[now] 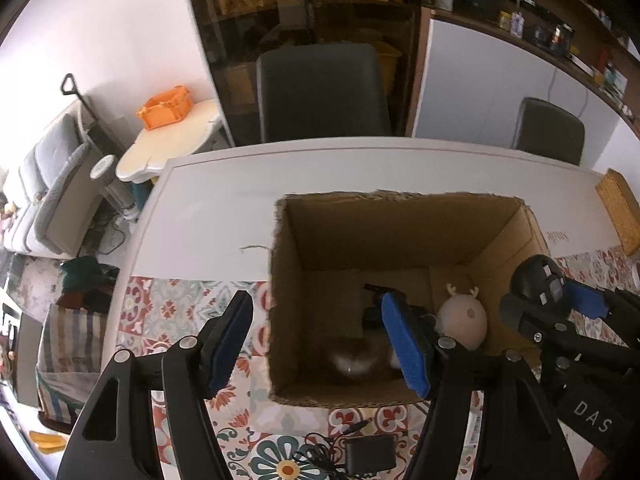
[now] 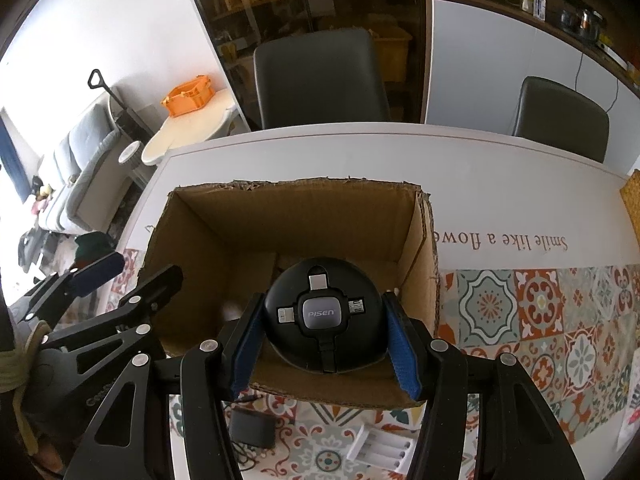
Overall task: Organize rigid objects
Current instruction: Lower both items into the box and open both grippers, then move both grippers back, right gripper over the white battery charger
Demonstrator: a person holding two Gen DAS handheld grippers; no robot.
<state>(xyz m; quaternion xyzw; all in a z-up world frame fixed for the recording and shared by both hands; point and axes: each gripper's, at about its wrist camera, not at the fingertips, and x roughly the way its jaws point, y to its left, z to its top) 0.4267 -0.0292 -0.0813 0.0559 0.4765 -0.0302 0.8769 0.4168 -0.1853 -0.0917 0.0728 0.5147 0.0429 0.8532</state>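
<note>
An open cardboard box [image 1: 288, 272] [image 2: 420, 240] stands on the table. My right gripper [image 2: 324, 336] is shut on a round black PISEN charger hub [image 2: 324, 316] and holds it over the box's near edge; the hub also shows in the left wrist view [image 1: 536, 284]. My left gripper [image 1: 316, 344] is open and empty, its left finger outside the box's left wall and its right finger over the opening. Inside the box lie a pale round reindeer toy [image 1: 462, 320], a dark furry thing [image 1: 352, 360] and a black item [image 1: 372, 312].
A black power adapter with cord [image 1: 368, 458] [image 2: 252, 426] lies on the patterned tablecloth [image 2: 520, 320] in front of the box. A white battery holder [image 2: 380, 446] lies near it. Two dark chairs [image 1: 320, 92] [image 1: 548, 128] stand behind the table. A cork mat [image 1: 620, 208] lies at the right edge.
</note>
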